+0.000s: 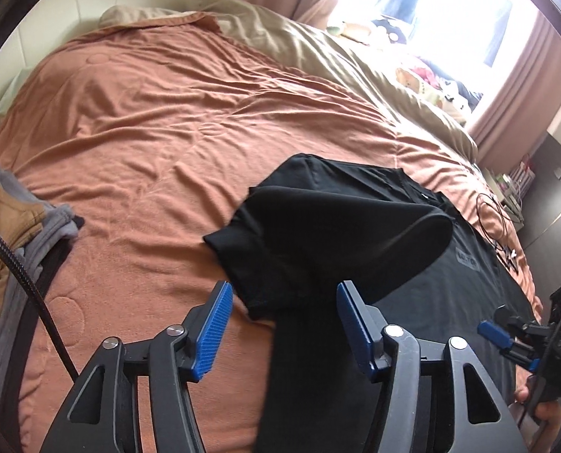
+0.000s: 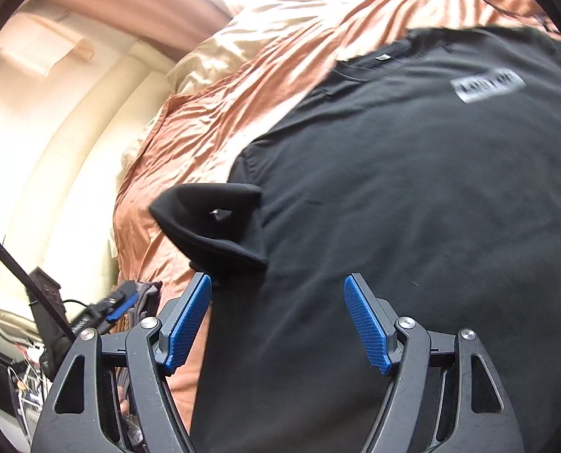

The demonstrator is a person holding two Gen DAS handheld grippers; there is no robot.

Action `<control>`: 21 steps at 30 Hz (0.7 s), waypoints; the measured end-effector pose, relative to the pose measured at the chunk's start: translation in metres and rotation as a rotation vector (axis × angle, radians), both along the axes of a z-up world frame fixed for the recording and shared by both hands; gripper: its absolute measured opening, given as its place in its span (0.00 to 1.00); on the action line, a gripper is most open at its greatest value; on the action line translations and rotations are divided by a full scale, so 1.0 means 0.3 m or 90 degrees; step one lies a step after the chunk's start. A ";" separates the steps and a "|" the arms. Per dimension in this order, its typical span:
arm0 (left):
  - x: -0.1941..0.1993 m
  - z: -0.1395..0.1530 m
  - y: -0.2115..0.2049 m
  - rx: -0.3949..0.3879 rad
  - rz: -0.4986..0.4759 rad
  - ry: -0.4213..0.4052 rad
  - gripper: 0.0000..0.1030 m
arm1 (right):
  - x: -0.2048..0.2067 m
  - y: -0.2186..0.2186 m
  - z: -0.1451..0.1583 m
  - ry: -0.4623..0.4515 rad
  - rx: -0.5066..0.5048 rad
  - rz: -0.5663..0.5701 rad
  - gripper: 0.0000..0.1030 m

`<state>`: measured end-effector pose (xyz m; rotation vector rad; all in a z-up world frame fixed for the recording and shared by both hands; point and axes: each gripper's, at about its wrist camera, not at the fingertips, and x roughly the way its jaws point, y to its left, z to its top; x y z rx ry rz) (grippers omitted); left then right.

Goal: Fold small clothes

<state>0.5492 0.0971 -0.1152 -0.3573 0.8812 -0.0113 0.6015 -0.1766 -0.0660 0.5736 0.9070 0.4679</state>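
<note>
A black T-shirt lies on the orange bed cover, its sleeve lifted and curled over its body. My left gripper hovers open above the sleeve edge, and its blue pads do not press any cloth. In the right wrist view the same T-shirt fills the frame, with a grey chest label and the curled sleeve. My right gripper stands open over the shirt body, holding nothing. It shows at the right edge of the left wrist view as the right gripper.
A pile of tan and grey clothes lies at the bed's left edge. A beige duvet is bunched at the far side under the bright window. Cables lie on the cover right of the shirt. A cream headboard stands behind.
</note>
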 end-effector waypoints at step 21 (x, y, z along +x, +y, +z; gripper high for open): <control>0.076 -0.166 0.178 -0.064 0.031 0.035 0.53 | 0.283 0.412 0.113 -0.020 -0.126 0.084 0.33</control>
